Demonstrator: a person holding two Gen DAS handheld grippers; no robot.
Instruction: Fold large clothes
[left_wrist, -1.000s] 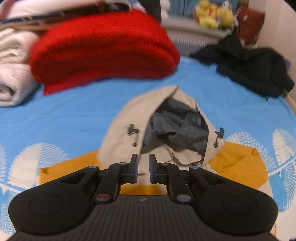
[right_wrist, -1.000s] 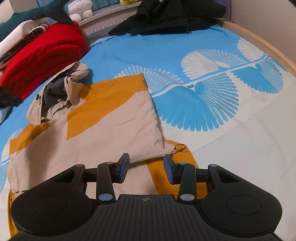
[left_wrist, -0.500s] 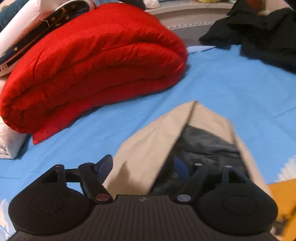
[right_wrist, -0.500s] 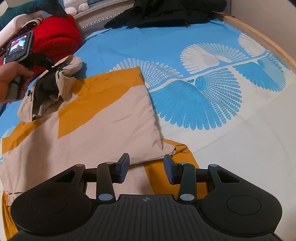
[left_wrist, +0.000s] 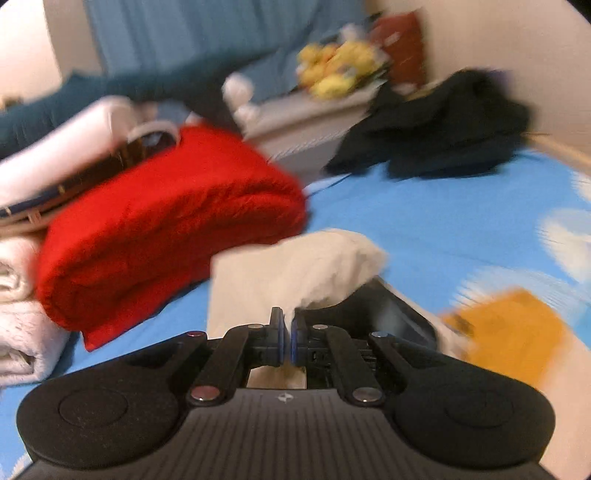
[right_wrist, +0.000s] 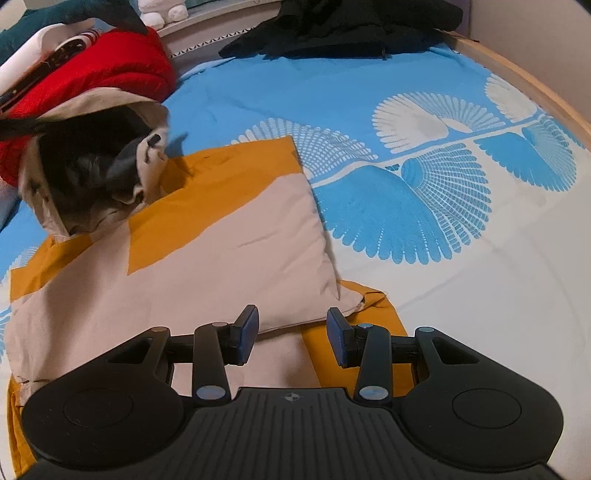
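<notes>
Two grippers are over the bed, and they are doing quite different jobs. On the left, the left gripper (left_wrist: 287, 339) has its jaws pressed together on the beige edge of the hood (left_wrist: 295, 269), a sliver of cloth caught between the blue pads; the hood bunches up in front of the fingers, lifted off the sheet, its dark lining (left_wrist: 391, 314) showing just to the right. That view is smeared with motion blur (so fine detail is hard to read). Seen from the right wrist, the hood (right_wrist: 96, 162) stands raised at the top-left end of the jacket, mouth gaping and dark inside.

Over on the other side, the right gripper (right_wrist: 291, 338) hangs above the jacket's lower edge with its jaws spread apart and nothing between the pads; they touch no cloth that I can make out. Below it lies the jacket (right_wrist: 207, 258), beige with mustard-orange panels, spread across the blue bedsheet (right_wrist: 369, 92) with its white fan pattern. One folded beige flap lies over an orange section just ahead of the open fingers.

Beyond the hood sits a folded red blanket (left_wrist: 166, 229), close beside it, with rolled white bedding (left_wrist: 22, 332) at the far left. A heap of black clothes (right_wrist: 351, 26) rests at the head of the bed, well apart from the jacket, and yellow soft toys (left_wrist: 340, 70) perch on the ledge behind.
</notes>
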